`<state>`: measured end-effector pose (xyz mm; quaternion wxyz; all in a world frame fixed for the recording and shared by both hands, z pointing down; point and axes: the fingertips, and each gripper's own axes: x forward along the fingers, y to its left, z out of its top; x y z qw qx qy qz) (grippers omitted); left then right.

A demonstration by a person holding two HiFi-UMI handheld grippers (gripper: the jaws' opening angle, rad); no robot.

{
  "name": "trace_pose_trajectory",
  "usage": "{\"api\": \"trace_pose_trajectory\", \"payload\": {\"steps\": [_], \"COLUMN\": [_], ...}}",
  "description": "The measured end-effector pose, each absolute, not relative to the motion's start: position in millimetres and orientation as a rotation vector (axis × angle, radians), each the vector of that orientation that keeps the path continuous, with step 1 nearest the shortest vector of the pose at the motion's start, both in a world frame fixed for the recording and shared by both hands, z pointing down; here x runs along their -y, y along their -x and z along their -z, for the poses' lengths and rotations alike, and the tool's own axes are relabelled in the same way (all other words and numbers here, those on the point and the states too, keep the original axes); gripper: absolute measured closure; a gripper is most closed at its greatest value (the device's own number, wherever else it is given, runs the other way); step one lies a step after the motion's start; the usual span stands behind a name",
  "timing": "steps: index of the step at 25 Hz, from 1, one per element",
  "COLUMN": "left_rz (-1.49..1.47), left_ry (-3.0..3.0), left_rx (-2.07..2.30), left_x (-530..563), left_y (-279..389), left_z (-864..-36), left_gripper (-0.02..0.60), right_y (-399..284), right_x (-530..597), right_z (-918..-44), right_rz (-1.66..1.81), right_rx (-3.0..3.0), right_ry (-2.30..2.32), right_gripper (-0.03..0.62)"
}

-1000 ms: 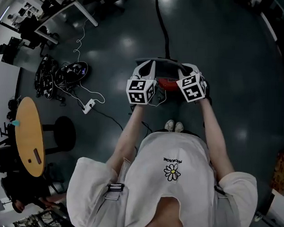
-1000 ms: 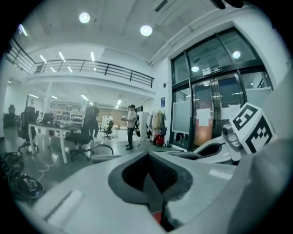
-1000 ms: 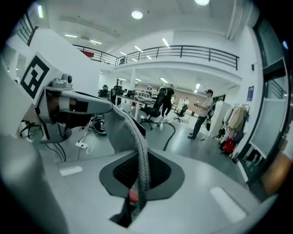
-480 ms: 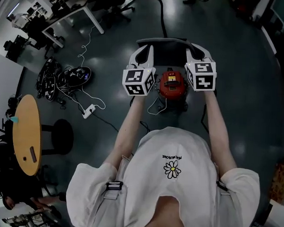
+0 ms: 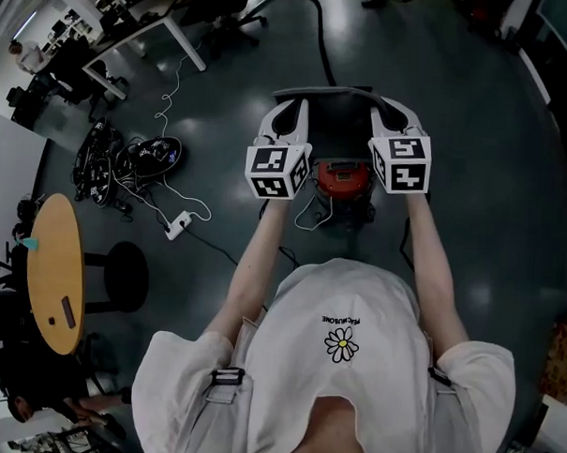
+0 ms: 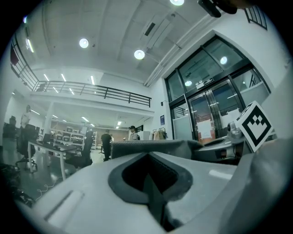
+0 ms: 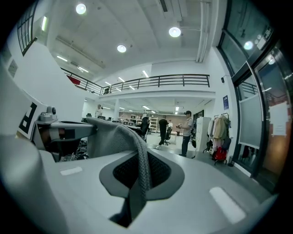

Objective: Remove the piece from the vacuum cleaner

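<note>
Dark glossy floor (image 5: 483,173), round wooden table (image 5: 50,274)

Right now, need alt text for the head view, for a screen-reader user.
Seen from above, a person holds a dark grey piece between the left hand-held gripper and the right hand-held gripper, with a red vacuum cleaner on the dark floor below. Cables and a round wooden table sit at left.

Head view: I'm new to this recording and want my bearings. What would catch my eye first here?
At top centre, a dark grey mesh piece spans between the left gripper and the right gripper, each shut on one end of it. Just below it, a red vacuum cleaner stands on the dark floor. Off to the left lies a tangle of cables.
</note>
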<state>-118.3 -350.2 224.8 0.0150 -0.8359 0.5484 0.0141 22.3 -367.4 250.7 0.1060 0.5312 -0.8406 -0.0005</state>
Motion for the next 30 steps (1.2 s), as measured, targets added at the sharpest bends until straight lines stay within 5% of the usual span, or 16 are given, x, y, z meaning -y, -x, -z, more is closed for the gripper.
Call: {"api": "trace_pose_trajectory", "payload": {"steps": [30], "left_rz": [-0.047], "left_ry": [2.640], "left_rx": [-1.709], "left_x": [344.8], "left_y": [121.5], "left_z": [-240.7], "left_gripper": [0.580], "right_y": [-19.3], "right_x": [352.6], "right_z": [-256.3], "right_rz": [0.060], "right_rx": [2.464], "right_ry": [-1.523], "right_gripper": [0.557]}}
